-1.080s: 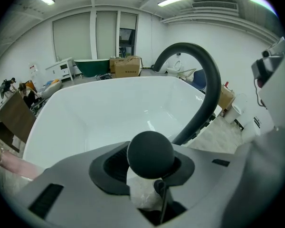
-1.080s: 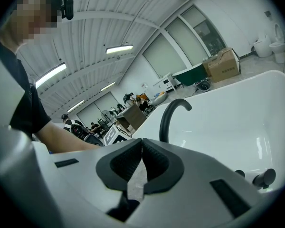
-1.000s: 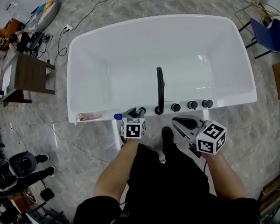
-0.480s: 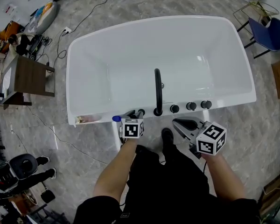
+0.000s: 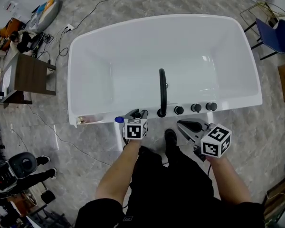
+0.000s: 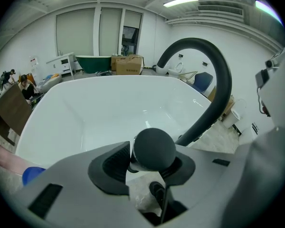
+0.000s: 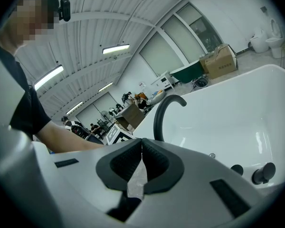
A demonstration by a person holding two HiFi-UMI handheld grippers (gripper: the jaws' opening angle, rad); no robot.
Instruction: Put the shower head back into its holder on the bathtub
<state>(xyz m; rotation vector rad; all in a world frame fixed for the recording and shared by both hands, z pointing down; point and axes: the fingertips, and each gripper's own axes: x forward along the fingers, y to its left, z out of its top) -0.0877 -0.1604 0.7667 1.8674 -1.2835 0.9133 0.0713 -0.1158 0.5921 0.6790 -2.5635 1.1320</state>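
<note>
The white bathtub point(image 5: 109, 46) lies in front of me, with a black arched faucet point(image 5: 162, 91) and three black knobs point(image 5: 195, 107) on its near rim. The black round shower head point(image 6: 154, 148) stands upright at the rim, left of the faucet point(image 6: 218, 80). My left gripper point(image 5: 137, 114) points down around it. Its jaws have just been opening, and the head sits between the pads point(image 6: 115, 161) with a thin gap on the left side. My right gripper point(image 5: 183, 124) hangs just short of the rim, below the knobs. It is shut point(image 7: 141, 163) with nothing in it.
A small blue object point(image 5: 119, 119) and a pinkish item point(image 5: 88, 119) lie on the near rim, left of my left gripper. A wooden table point(image 5: 31, 77) stands left of the tub and a blue chair point(image 5: 275, 32) at the far right. Cables run across the floor.
</note>
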